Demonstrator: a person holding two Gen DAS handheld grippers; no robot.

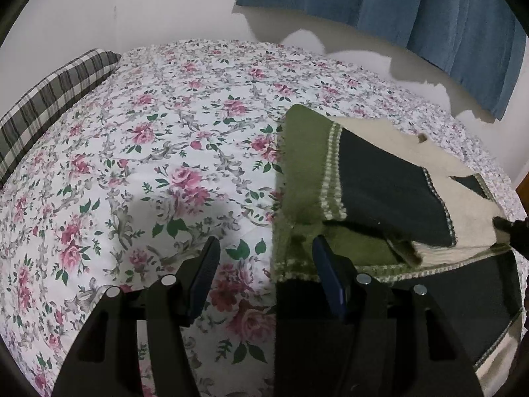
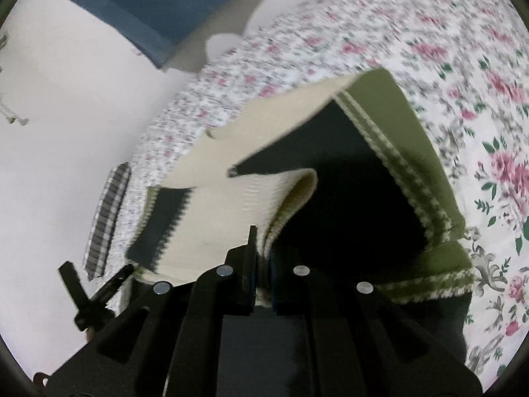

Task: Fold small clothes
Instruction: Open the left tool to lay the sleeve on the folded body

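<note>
A knitted garment (image 1: 380, 178) in green, black and cream lies on the floral bedspread (image 1: 165, 132) at the right of the left wrist view. My left gripper (image 1: 264, 258) is open and empty, hovering at the garment's left edge, one finger over the bedspread and one over the knit. My right gripper (image 2: 261, 258) is shut on a cream fold of the garment (image 2: 231, 205) and holds it lifted above the black and green part (image 2: 380, 165). The right gripper's tip shows at the right edge of the left wrist view (image 1: 512, 228).
A plaid pillow (image 1: 49, 99) lies at the bed's far left against the white wall. Blue curtains (image 1: 413, 6) hang behind the bed. The left gripper shows in the right wrist view (image 2: 92, 291) at lower left.
</note>
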